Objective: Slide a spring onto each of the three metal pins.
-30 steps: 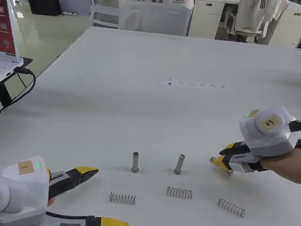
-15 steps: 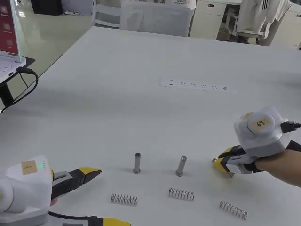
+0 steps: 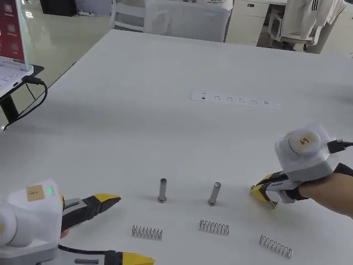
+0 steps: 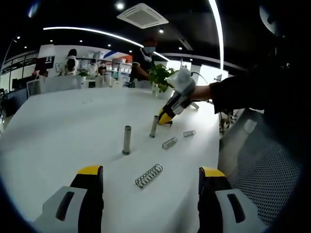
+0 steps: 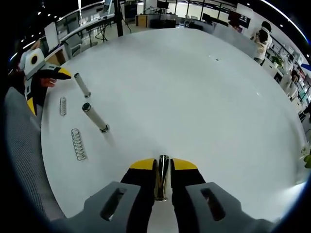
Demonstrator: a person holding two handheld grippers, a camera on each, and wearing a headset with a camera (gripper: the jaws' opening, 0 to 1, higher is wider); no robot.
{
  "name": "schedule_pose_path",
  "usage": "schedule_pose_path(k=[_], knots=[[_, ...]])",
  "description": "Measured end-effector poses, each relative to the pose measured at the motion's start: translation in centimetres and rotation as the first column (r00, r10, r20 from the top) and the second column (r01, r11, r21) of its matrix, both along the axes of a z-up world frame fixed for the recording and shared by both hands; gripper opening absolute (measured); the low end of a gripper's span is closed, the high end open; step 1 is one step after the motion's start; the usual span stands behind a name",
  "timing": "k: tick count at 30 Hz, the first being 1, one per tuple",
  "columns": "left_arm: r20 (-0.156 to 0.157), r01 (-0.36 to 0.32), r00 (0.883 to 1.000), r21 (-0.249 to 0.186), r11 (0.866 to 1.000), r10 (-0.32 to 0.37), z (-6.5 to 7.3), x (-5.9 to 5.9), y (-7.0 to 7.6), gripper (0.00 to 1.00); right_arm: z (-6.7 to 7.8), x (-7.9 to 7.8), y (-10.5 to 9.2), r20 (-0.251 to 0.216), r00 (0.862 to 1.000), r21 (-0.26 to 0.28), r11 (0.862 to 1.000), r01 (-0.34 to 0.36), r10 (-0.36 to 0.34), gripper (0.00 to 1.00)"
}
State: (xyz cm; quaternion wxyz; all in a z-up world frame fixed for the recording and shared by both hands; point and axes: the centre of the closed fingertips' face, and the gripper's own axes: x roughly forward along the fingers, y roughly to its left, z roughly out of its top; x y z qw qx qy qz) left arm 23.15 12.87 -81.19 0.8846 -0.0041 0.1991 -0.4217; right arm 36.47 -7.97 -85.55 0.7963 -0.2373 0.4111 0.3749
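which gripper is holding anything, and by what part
The right gripper clamps a pin by its shaft, one end poking past the tips. The left gripper is open and empty.

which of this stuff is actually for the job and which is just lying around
For the job: left pin, middle pin, third pin clamped in the right tool, left spring, middle spring, right spring, open left tool.

Lying about: socket strip, laptop, cable, chair.
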Motion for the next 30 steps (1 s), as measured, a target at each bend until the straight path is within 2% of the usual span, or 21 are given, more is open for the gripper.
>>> schedule_pose_path(k=[18,30], knots=[[0.004,-0.001,1.0,-0.005,1.0,0.001,0.1,0.1,-0.1,0.76,0.1,-0.2,0.0,-0.011,1.0,-0.014,1.0,0.017,-0.017,0.06],[0.014,0.012,1.0,-0.006,1.0,-0.012,0.4,0.2,-0.4,0.75,1.5,-0.9,-0.6,0.009,0.998,0.023,0.998,0.058,-0.058,0.06]])
